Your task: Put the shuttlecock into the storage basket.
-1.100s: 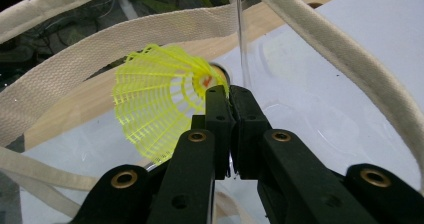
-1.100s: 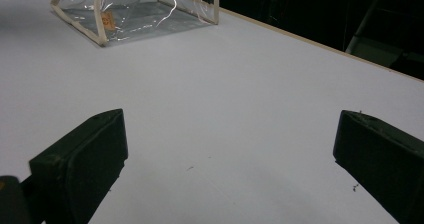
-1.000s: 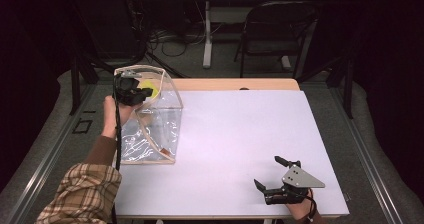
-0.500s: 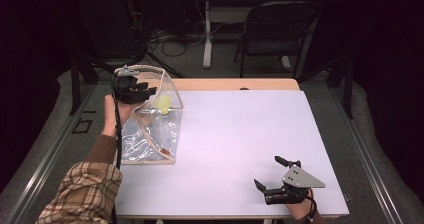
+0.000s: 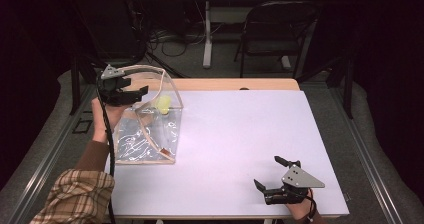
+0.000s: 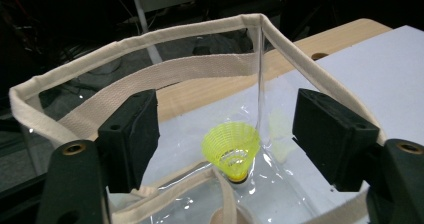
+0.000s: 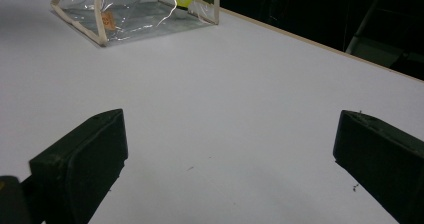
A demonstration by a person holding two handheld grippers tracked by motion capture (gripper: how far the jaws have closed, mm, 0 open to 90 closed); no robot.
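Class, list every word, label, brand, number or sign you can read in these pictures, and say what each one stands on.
No text is readable anywhere.
Small orange tag on the clear bag: too small and blurred to read.
Yellow shuttlecock inside the bag: no print visible.

The yellow shuttlecock (image 6: 231,148) has a mesh plastic skirt and a dark-rimmed cork base. It lies inside the clear bag (image 5: 145,134), skirt tilted upward, base down on the bag's transparent floor near one corner seam. The clear bag, edged with cream webbing and fitted with webbing handles, stands open on the counter (image 5: 240,134) at its left side.
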